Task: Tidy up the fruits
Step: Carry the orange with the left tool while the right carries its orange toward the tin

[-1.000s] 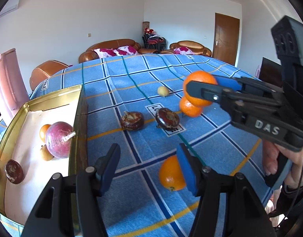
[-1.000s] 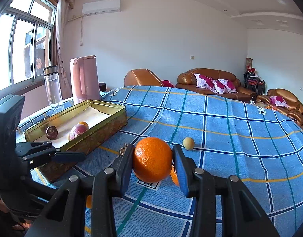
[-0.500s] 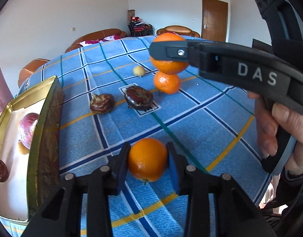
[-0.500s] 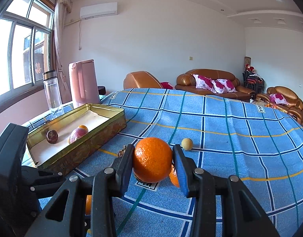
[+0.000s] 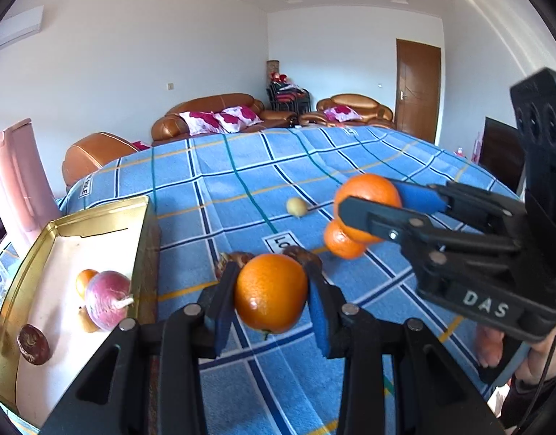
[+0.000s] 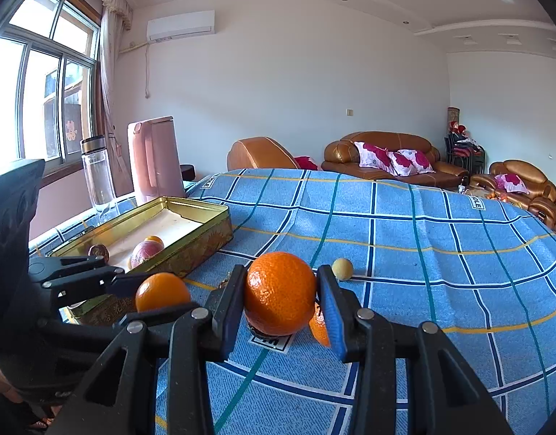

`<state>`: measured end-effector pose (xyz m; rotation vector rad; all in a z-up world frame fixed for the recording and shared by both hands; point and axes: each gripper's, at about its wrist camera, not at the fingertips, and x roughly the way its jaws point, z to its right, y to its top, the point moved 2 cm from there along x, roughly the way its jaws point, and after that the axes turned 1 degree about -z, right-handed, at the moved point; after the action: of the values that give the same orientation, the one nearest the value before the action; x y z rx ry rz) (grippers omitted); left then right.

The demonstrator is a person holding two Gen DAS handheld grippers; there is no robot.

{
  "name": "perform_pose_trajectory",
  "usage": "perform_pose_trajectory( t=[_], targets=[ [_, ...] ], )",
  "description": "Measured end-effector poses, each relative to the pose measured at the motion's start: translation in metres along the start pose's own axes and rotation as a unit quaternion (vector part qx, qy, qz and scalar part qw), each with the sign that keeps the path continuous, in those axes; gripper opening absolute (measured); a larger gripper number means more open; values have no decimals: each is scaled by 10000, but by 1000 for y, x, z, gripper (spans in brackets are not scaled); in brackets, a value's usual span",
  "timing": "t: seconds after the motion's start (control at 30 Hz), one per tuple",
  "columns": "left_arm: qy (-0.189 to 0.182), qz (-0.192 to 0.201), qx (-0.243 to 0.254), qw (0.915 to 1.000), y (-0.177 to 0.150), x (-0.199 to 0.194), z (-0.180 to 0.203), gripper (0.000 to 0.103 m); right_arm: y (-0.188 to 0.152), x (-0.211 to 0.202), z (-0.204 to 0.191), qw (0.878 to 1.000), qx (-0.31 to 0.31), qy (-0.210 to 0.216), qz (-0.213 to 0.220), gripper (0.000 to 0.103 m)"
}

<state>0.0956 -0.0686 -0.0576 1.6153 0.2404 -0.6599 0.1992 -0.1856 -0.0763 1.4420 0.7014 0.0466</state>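
1. An orange (image 5: pixel 271 293) is clamped between the jaws of the left gripper (image 5: pixel 272 302) and is held clear of the blue checked table (image 5: pixel 350 166).
2. A second orange (image 6: pixel 280 293) is gripped in the jaws of the right gripper (image 6: pixel 281 301), also above the cloth.
3. The step in hand is judged to be the carry: both fruits are picked up, neither is yet placed.
4. The gold tin (image 5: pixel 142 239) lies at the left side of the table; a reddish round fruit (image 5: pixel 107 299), a small orange fruit (image 5: pixel 85 280) and a dark brown fruit (image 5: pixel 33 343) are already inside it.
5. Left on the cloth are a third orange (image 5: pixel 341 244), a small pale fruit (image 5: pixel 296 206) and two dark fruits, partly hidden behind the left-hand orange.
6. Next, each orange must be lifted over the tin's wall, brought to a bare patch of the floor, and only then released; a collision between the two grippers should be avoided.
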Motion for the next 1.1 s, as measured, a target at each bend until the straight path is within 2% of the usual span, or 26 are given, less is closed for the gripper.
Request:
perform_pose_trajectory(
  t=[0.27, 0.7, 1.1],
  targets=[
    [174, 301, -124, 9993, 7, 4, -13, 38, 0, -5, -3, 9999, -80, 4, 149, 42],
    [426, 875, -150, 9951, 9, -14, -18, 38, 0, -11, -9, 9992, -234, -5, 314, 42],
    [701, 1026, -401, 9914, 6, -30, -45, 38, 5, -1, -40, 9977, -609, 216, 210, 42]
  ],
)
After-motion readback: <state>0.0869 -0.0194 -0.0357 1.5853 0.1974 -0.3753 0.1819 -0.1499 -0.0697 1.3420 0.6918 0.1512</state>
